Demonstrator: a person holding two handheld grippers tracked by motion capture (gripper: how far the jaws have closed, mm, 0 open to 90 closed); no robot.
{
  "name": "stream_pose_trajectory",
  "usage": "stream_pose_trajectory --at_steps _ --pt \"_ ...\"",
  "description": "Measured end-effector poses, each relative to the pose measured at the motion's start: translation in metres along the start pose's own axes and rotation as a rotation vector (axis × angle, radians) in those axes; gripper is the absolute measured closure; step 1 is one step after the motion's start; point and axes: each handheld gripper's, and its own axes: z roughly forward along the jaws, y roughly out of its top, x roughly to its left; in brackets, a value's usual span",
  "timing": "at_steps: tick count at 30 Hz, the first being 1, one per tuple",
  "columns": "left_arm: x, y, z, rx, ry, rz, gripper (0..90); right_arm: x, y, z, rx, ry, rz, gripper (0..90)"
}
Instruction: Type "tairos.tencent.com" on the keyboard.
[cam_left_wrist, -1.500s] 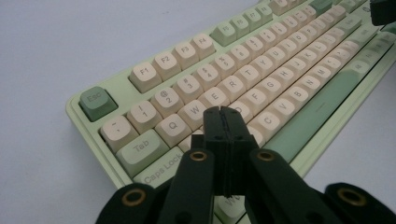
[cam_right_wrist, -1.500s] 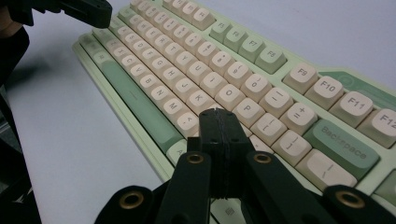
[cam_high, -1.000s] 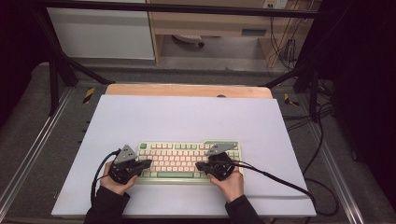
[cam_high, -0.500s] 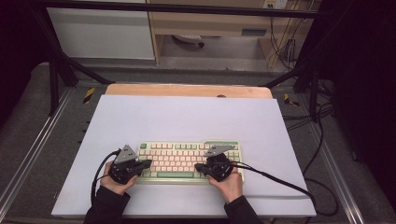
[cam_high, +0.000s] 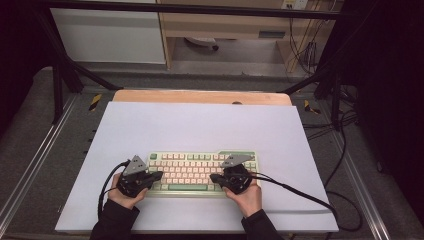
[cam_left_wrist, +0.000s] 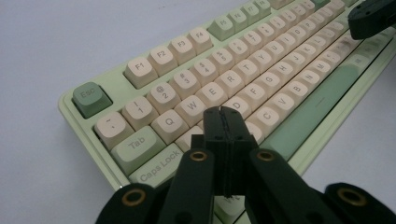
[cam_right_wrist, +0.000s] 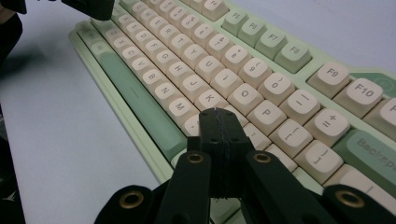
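Keyboard (cam_high: 202, 172) lay near the front edge of the white surface (cam_high: 200, 125), centred. Left gripper (cam_left_wrist: 223, 114) and right gripper (cam_right_wrist: 219, 116) were both fully closed, empty, tips poised over the letter rows. Judged best practice: press one key squarely, tip vertical. Open room lay toward the far edge and both sides.

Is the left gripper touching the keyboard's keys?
Cannot tell. In the left gripper view the shut left gripper covers the keys beside Caps Lock on the keyboard, hiding any contact or gap beneath the tips.
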Motion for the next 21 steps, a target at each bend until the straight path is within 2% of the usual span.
stream_pose_trajectory --at_steps 5,16,21 --pt "-0.001 0.001 -0.001 -0.003 0.000 0.001 90.0 -0.002 0.000 -0.006 -0.008 -0.007 -0.003 90.0" --pt "-0.003 0.002 -0.001 -0.005 -0.003 0.008 90.0 -0.009 -0.005 -0.016 -0.028 -0.008 0.029 90.0" --pt "-0.006 0.004 0.001 -0.002 -0.007 0.016 90.0 -0.010 -0.006 -0.020 -0.032 -0.011 0.029 90.0"
